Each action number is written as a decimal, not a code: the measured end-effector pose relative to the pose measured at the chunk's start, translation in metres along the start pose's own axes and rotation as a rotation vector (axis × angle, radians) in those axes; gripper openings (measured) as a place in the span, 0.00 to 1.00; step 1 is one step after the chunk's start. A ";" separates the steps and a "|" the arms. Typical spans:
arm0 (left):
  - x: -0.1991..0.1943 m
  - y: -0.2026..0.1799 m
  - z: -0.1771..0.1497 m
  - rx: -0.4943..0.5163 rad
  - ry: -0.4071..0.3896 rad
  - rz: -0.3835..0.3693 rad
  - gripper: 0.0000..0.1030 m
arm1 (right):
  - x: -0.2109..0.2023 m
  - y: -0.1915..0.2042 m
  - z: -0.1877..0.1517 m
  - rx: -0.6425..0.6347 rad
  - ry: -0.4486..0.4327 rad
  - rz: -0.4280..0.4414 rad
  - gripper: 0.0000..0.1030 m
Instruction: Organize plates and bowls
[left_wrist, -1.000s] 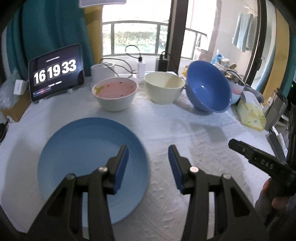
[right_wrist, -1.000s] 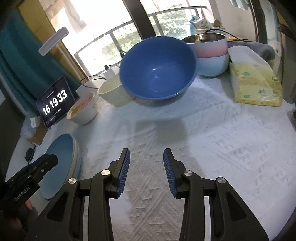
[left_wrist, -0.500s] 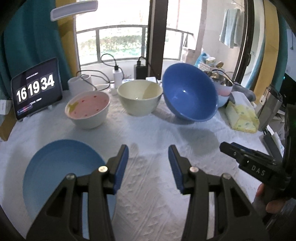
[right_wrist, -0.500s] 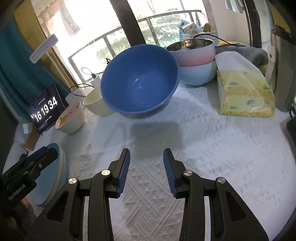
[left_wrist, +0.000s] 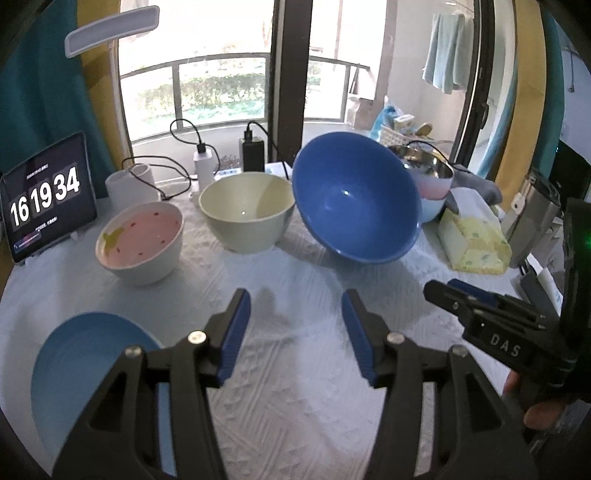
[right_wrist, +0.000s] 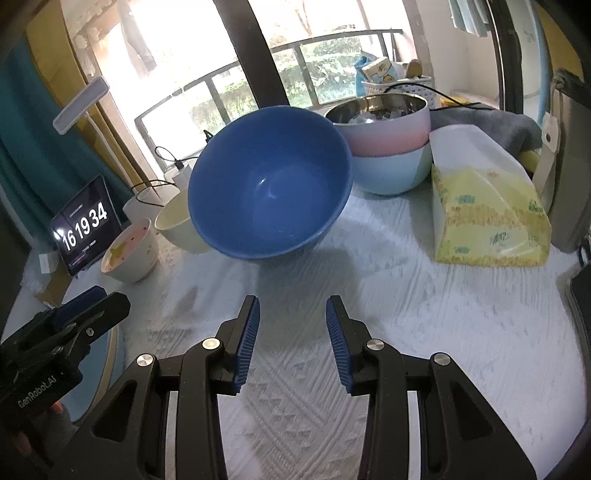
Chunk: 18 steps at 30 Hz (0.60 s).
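Note:
A big blue bowl (left_wrist: 356, 199) (right_wrist: 269, 184) stands tilted, leaning against a stack of a pink bowl (right_wrist: 388, 127) on a pale blue bowl (right_wrist: 391, 171). Left of it stand a cream bowl (left_wrist: 246, 210) and a white bowl with a pink inside (left_wrist: 140, 240). A light blue plate (left_wrist: 88, 365) lies at the near left. My left gripper (left_wrist: 295, 317) hovers over bare cloth, jaws opening with nothing between them. My right gripper (right_wrist: 292, 325) is open and empty, short of the blue bowl.
A white textured cloth (right_wrist: 443, 332) covers the table. A yellow tissue pack (right_wrist: 487, 218) lies at the right. A tablet clock (left_wrist: 44, 199), a white cup (left_wrist: 129, 182) and chargers with cables (left_wrist: 229, 158) stand along the back edge.
The left gripper has swung right off the blue plate toward the bowls, and its jaws stand slightly wider. The right gripper has drifted toward the blue bowl, which looks larger.

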<state>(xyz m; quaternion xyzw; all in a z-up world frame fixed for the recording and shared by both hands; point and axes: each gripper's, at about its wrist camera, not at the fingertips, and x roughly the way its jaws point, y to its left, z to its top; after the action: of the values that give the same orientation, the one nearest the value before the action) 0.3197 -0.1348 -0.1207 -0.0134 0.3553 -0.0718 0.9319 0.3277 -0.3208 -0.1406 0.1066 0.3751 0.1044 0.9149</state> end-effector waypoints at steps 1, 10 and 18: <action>0.002 -0.001 0.002 -0.002 -0.003 -0.001 0.52 | 0.001 -0.001 0.002 -0.001 -0.003 -0.001 0.38; 0.015 -0.002 0.018 -0.043 -0.054 -0.015 0.52 | 0.013 -0.011 0.024 -0.012 -0.032 -0.018 0.38; 0.035 -0.010 0.030 -0.045 -0.087 -0.044 0.52 | 0.028 -0.025 0.035 0.024 -0.041 -0.035 0.38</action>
<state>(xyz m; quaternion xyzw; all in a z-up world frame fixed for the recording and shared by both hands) 0.3643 -0.1505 -0.1212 -0.0450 0.3158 -0.0835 0.9441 0.3748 -0.3413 -0.1424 0.1129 0.3592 0.0814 0.9228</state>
